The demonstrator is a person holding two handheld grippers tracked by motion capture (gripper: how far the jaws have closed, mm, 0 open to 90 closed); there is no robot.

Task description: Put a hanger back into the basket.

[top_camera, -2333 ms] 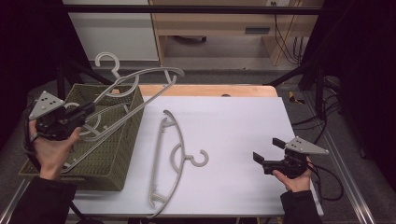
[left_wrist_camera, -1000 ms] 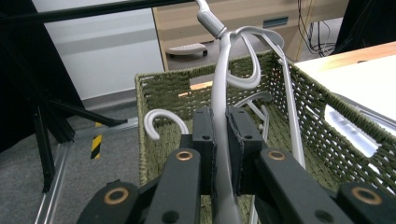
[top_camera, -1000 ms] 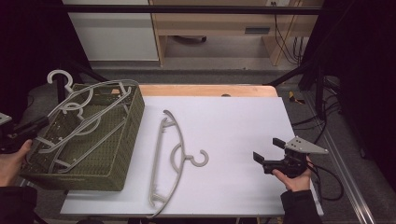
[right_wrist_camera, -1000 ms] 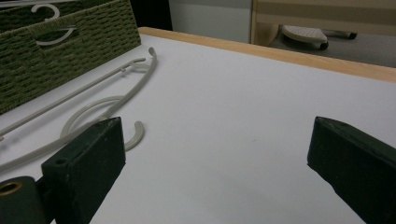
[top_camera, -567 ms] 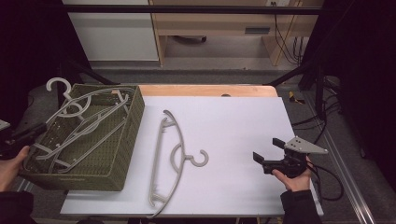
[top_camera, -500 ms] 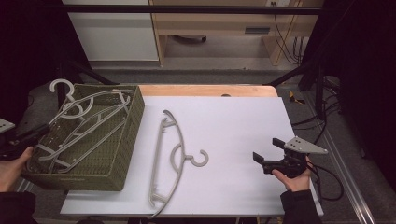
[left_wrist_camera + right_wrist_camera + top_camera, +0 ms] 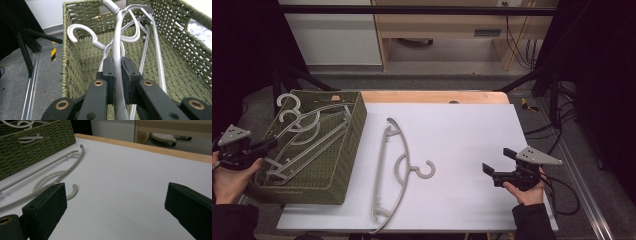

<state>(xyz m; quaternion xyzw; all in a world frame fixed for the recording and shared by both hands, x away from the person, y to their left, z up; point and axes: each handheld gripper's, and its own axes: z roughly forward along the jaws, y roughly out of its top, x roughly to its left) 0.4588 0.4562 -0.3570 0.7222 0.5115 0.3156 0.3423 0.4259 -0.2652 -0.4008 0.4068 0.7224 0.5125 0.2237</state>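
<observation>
The grey hanger (image 7: 117, 47) lies at the left of the high view, resting inside the woven basket (image 7: 354, 130), its hook poking over the far rim at the upper left. In the left gripper view the fingers (image 7: 109, 75) of the left gripper (image 7: 117, 81) pinch its thin bar tightly, the pads pressed against either side of it.

To finish this step well, I judge that the hanger should be eased down until its whole frame settles flat on the other hangers (image 7: 299, 150) in the basket, hooks lined up at the same end, before the fingers let go; releasing too high would let it tangle or tip over the rim.

The hanger is smooth, slim plastic with curved shoulders and a round hook. The basket is coarse olive wicker with straight walls.

One more pale hanger (image 7: 394, 167) lies flat on the white desk (image 7: 472, 130), in the middle of the high view. The right gripper (image 7: 501, 170) waits at the lower right, its fingers spread wide over bare desk.
</observation>
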